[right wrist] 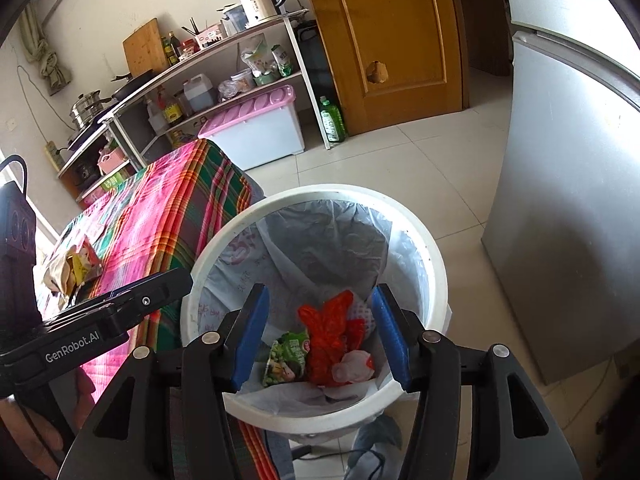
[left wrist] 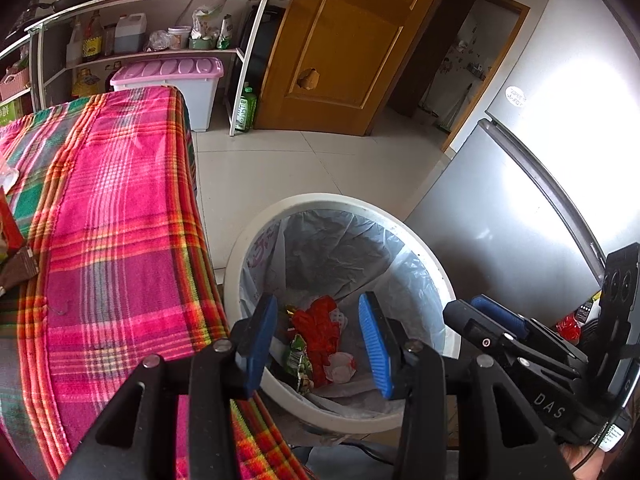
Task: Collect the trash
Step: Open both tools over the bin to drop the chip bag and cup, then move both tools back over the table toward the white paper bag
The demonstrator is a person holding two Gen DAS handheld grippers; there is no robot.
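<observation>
Tablecloth [left wrist: 120, 220] flanks my white bin [right wrist: 436, 280]. Crumpled red wrapper [right wrist: 328, 336] lies inside. Left gripper [left wrist: 320, 344] and right gripper [right wrist: 320, 332] gape, holding nothing.

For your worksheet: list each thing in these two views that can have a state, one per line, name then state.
Left gripper: open, nothing between its pads.
Right gripper: open, empty.
White trash bin: uncovered, lined with a bag, partly filled.
Red wrapper: crumpled, lying in the bin.
Green snack packet: lying in the bin.
Wooden door: ajar.
Pink-lidded storage box: lid on.
</observation>
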